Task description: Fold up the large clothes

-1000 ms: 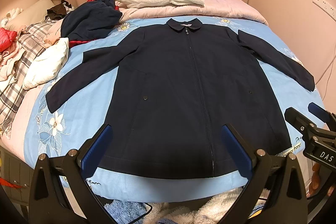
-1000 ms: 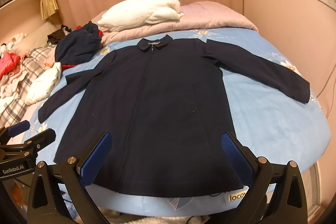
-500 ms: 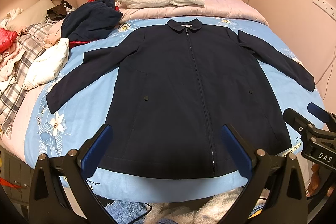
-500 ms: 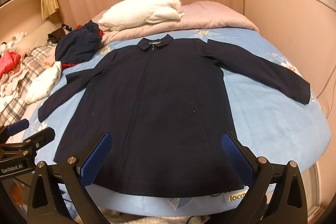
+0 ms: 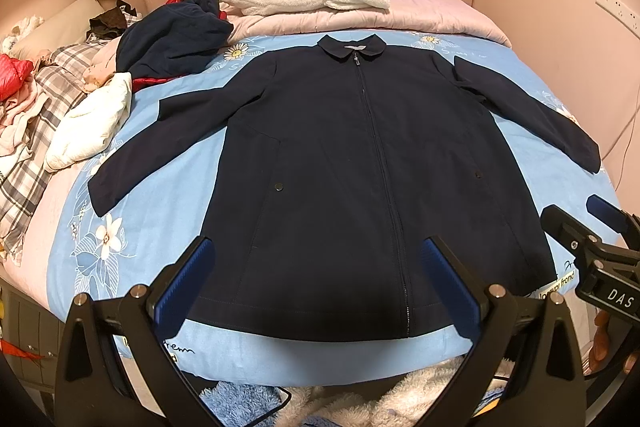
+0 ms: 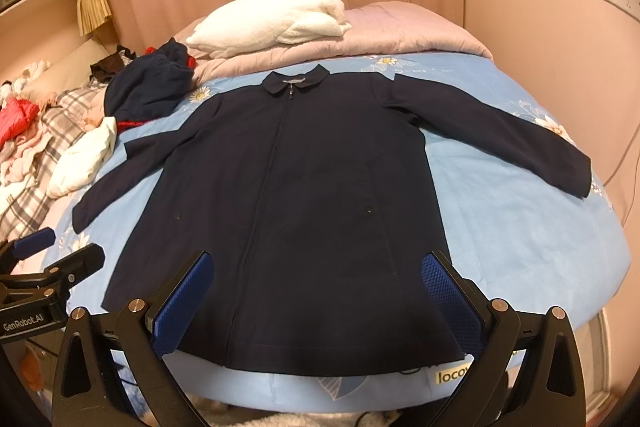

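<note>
The navy jacket [image 5: 360, 163] lies flat on the blue floral sheet [image 5: 152, 211], zipped, collar at 12 o'clock, hem at 6, sleeves spread toward 9 and 3. No fold is made yet; sleeves and body all remain to do. My left gripper [image 5: 316, 283] and right gripper [image 6: 316, 291] both hang over the hem, jaws apart and empty (nothing touched). Loose clothes [image 5: 48, 107] are heaped at 9 o'clock.
</note>
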Action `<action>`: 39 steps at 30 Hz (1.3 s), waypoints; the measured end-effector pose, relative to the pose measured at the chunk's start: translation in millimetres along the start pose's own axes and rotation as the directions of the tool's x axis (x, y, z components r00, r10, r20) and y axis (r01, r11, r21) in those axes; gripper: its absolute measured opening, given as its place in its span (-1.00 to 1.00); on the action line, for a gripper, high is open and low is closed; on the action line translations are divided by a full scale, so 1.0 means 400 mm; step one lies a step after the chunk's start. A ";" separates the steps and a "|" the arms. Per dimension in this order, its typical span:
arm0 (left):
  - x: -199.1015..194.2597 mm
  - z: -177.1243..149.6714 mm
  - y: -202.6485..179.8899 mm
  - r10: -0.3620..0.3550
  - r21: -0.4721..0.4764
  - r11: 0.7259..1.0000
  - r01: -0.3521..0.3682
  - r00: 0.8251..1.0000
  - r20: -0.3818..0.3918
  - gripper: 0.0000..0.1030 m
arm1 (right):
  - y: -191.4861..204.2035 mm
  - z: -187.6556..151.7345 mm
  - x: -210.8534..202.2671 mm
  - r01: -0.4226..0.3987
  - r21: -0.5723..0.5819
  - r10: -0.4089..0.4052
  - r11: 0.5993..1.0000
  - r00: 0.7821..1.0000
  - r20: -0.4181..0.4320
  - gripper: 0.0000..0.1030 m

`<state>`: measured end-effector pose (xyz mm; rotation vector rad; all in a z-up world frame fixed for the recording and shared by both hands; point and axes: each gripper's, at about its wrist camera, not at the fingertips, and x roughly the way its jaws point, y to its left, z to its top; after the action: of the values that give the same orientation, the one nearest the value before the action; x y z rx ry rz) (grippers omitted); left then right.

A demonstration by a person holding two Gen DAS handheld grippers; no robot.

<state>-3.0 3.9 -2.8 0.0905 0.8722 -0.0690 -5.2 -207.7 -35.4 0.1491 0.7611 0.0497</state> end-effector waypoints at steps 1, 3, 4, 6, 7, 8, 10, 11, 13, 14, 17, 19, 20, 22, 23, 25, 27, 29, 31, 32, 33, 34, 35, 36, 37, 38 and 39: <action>0.001 -0.001 0.001 -0.001 -0.001 1.000 0.001 1.000 0.000 1.00 | 0.000 0.000 0.000 0.000 0.000 0.000 1.000 1.000 -0.001 1.00; 0.003 -0.001 0.003 -0.004 -0.003 1.000 0.004 1.000 0.000 1.00 | 0.000 -0.001 0.001 -0.001 0.000 0.001 1.000 1.000 -0.002 1.00; 0.006 -0.001 0.006 -0.009 -0.008 1.000 0.009 1.000 -0.001 1.00 | 0.000 -0.001 0.002 -0.004 0.000 0.004 1.000 1.000 -0.003 1.00; 0.018 -0.002 0.020 -0.037 -0.033 0.999 0.036 0.999 -0.006 1.00 | -0.004 0.000 0.006 -0.025 0.009 0.025 1.000 1.000 -0.001 1.00; 0.027 -0.004 0.032 -0.054 -0.060 0.997 0.053 0.998 -0.012 1.00 | -0.012 0.001 0.010 -0.067 0.026 0.067 0.997 0.998 0.002 1.00; 0.039 -0.007 0.047 -0.067 -0.092 0.994 0.065 0.998 -0.018 1.00 | -0.022 0.000 0.013 -0.115 0.045 0.115 0.992 0.993 0.006 1.00; 0.062 -0.011 0.067 -0.087 -0.141 0.987 0.083 0.996 -0.026 1.00 | -0.058 -0.007 0.028 -0.279 0.111 0.278 0.954 0.960 0.022 1.00; 0.077 -0.013 0.074 -0.102 -0.163 0.982 0.095 0.994 -0.038 0.99 | -0.086 -0.014 0.042 -0.378 0.162 0.377 0.912 0.925 0.037 1.00; 0.115 -0.022 0.091 -0.138 -0.215 0.969 0.121 0.988 -0.066 1.00 | -0.130 -0.028 0.061 -0.471 0.223 0.468 0.853 0.881 0.072 1.00; 0.133 -0.026 0.097 -0.156 -0.236 0.962 0.135 0.985 -0.074 1.00 | -0.162 -0.037 0.074 -0.486 0.259 0.479 0.835 0.873 0.095 1.00; 0.197 -0.045 0.117 -0.234 -0.312 0.929 0.197 0.968 -0.085 0.99 | -0.265 -0.068 0.114 -0.451 0.382 0.428 0.806 0.891 0.150 1.00; 0.234 -0.056 0.124 -0.310 -0.366 0.893 0.261 0.947 -0.082 0.99 | -0.339 -0.093 0.143 -0.439 0.469 0.401 0.766 0.897 0.185 1.00; 0.253 -0.060 0.130 -0.349 -0.399 0.870 0.291 0.934 -0.081 0.99 | -0.384 -0.107 0.162 -0.426 0.515 0.382 0.744 0.903 0.196 1.00; 0.286 -0.062 0.138 -0.418 -0.463 0.817 0.344 0.906 -0.064 0.99 | -0.434 -0.121 0.175 -0.389 0.564 0.336 0.728 0.920 0.201 1.00; 0.295 -0.058 0.140 -0.439 -0.484 0.796 0.365 0.898 -0.045 0.99 | -0.476 -0.128 0.185 -0.353 0.593 0.293 0.723 0.935 0.200 1.00; 0.304 -0.044 0.138 -0.455 -0.496 0.778 0.386 0.890 -0.020 0.99 | -0.520 -0.126 0.190 -0.319 0.616 0.247 0.720 0.948 0.203 1.00; 0.311 -0.027 0.125 -0.444 -0.476 0.793 0.380 0.895 -0.025 1.00 | -0.568 -0.112 0.194 -0.263 0.644 0.183 0.718 0.965 0.189 1.00; 0.323 -0.009 0.110 -0.436 -0.451 0.811 0.373 0.899 -0.039 1.00 | -0.609 -0.097 0.204 -0.244 0.665 0.150 0.706 0.969 0.197 1.00; 0.339 -0.003 0.108 -0.433 -0.437 0.819 0.371 0.900 -0.047 1.00 | -0.665 -0.076 0.216 -0.234 0.704 0.119 0.671 0.971 0.209 1.00; 0.347 0.002 0.105 -0.428 -0.432 0.825 0.365 0.902 -0.055 1.00 | -0.681 -0.070 0.222 -0.239 0.712 0.113 0.660 0.969 0.220 1.00; 0.361 0.006 0.107 -0.424 -0.427 0.830 0.360 0.904 -0.061 1.00 | -0.701 -0.058 0.223 -0.246 0.719 0.105 0.650 0.966 0.235 1.00; 0.373 0.013 0.106 -0.419 -0.423 0.834 0.354 0.905 -0.069 1.00 | -0.713 -0.047 0.228 -0.236 0.726 0.089 0.646 0.968 0.235 1.00; 0.384 0.022 0.100 -0.415 -0.420 0.838 0.349 0.906 -0.076 1.00 | -0.721 -0.042 0.239 -0.226 0.729 0.078 0.646 0.970 0.232 1.00; 0.394 0.029 0.100 -0.414 -0.421 0.838 0.346 0.907 -0.080 1.00 | -0.736 -0.032 0.252 -0.218 0.734 0.068 0.643 0.971 0.228 1.00; 0.403 0.038 0.096 -0.413 -0.416 0.841 0.345 0.907 -0.084 1.00 | -0.751 -0.021 0.269 -0.209 0.747 0.061 0.631 0.973 0.221 1.00; 0.407 0.045 0.089 -0.413 -0.407 0.845 0.347 0.907 -0.086 1.00 | -0.761 -0.017 0.282 -0.205 0.760 0.058 0.617 0.975 0.217 1.00; 0.409 0.051 0.083 -0.412 -0.393 0.850 0.350 0.907 -0.084 1.00 | -0.789 -0.013 0.298 -0.209 0.778 0.056 0.592 0.974 0.219 1.00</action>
<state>120.6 30.7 -113.6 -0.4437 1.0475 -0.2729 74.4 -507.0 -168.9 1.0785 0.5439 -0.1721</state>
